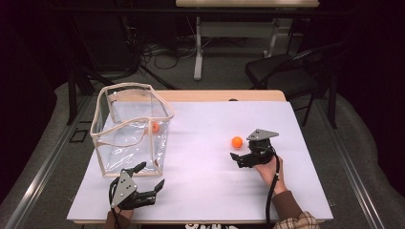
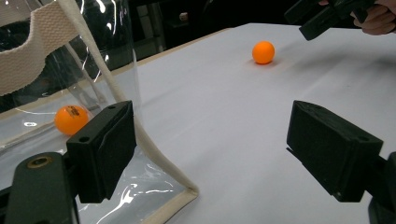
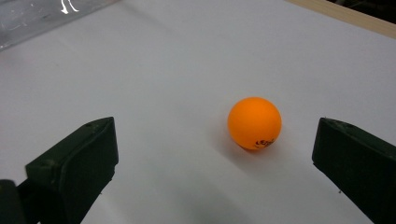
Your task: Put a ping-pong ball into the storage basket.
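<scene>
An orange ball (image 1: 237, 141) lies on the white table top (image 1: 200, 157). My right gripper (image 1: 236, 161) hovers just in front of it, open; in the right gripper view the ball (image 3: 254, 122) sits ahead between the spread jaws, nearer the right one, and my right gripper (image 3: 215, 163) touches nothing. A second orange ball (image 1: 154, 127) rests inside a clear bag with cream trim (image 1: 131, 129). Near the bag's front right corner my left gripper (image 1: 151, 175) is open and holds nothing. In the left gripper view that bag corner (image 2: 187, 191) lies between the jaws of my left gripper (image 2: 210, 149).
The table's front edge (image 1: 191, 220) runs close behind both hands. A dark chair (image 1: 282, 71) and another table's leg (image 1: 198, 47) stand beyond the far edge. In the left gripper view the right gripper (image 2: 327, 16) shows at the top right.
</scene>
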`<state>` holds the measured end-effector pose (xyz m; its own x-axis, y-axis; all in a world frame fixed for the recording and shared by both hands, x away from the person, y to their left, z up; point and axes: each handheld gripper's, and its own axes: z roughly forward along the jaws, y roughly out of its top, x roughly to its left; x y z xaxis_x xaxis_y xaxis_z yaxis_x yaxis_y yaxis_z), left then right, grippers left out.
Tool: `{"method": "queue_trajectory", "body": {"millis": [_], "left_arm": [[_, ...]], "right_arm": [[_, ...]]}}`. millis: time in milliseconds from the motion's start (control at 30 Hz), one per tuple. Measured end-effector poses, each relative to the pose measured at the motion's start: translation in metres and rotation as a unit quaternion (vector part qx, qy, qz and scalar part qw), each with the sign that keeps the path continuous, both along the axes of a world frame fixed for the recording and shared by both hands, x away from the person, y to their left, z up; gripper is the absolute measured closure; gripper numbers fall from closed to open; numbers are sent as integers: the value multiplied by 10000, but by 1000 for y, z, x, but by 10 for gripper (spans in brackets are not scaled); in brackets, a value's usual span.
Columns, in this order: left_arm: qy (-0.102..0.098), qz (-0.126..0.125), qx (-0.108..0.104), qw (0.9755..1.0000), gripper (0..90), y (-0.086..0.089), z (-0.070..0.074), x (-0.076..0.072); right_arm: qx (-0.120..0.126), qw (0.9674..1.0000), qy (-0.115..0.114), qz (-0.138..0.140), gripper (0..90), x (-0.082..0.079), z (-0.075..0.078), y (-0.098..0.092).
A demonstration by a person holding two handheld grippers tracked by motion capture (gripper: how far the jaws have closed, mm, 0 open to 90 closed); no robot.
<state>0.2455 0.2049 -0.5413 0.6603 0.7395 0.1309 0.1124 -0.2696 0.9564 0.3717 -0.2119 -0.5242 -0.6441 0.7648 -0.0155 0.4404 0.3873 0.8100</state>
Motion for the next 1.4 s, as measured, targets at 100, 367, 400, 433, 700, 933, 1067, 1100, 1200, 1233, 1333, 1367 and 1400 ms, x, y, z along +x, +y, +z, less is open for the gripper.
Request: {"method": "queue_trajectory", "body": {"millis": [100,367,400,433,700,933,1067,1100,1200,1233,1333,1367,1400], "left_arm": [[-2,6,-14,10000,158,0,0,0],[20,-2,-14,10000,158,0,0,1],[20,0,-14,10000,158,0,0,1],[21,-1,-13,10000,158,0,0,1],[34,-5,-1,10000,158,-1,-1,1],[20,-13,-3,10000,158,0,-1,1],[16,-8,-17,10000,158,0,-1,1],[14,-3,-14,10000,158,0,-1,1],[17,-13,-6,10000,158,0,0,0],[4,-4,-25,10000,158,0,0,0],[12,-14,-22,10000,158,-1,-1,0],[8,-14,-22,10000,158,-1,0,0],[6,-14,-29,10000,158,-1,0,0]], "right_arm": [[-3,9999,84,-93,0,5,-4,-2],[-17,9998,113,-138,0,15,-7,-4],[-14,9997,156,-162,0,18,-7,-3],[-14,9998,164,-151,0,20,-7,-3],[-111,9992,352,-128,0,32,-15,4],[-167,9989,430,-129,0,41,-17,7],[-146,9986,472,-179,0,44,-18,7],[-116,9986,488,-164,0,45,-17,7],[-101,9986,485,-178,0,47,-17,7],[-101,9986,484,-209,0,49,-18,8],[-122,9982,558,-182,0,51,-19,9],[-120,9981,568,-200,0,51,-20,9],[-118,9981,573,-199,0,52,-20,9]]}}
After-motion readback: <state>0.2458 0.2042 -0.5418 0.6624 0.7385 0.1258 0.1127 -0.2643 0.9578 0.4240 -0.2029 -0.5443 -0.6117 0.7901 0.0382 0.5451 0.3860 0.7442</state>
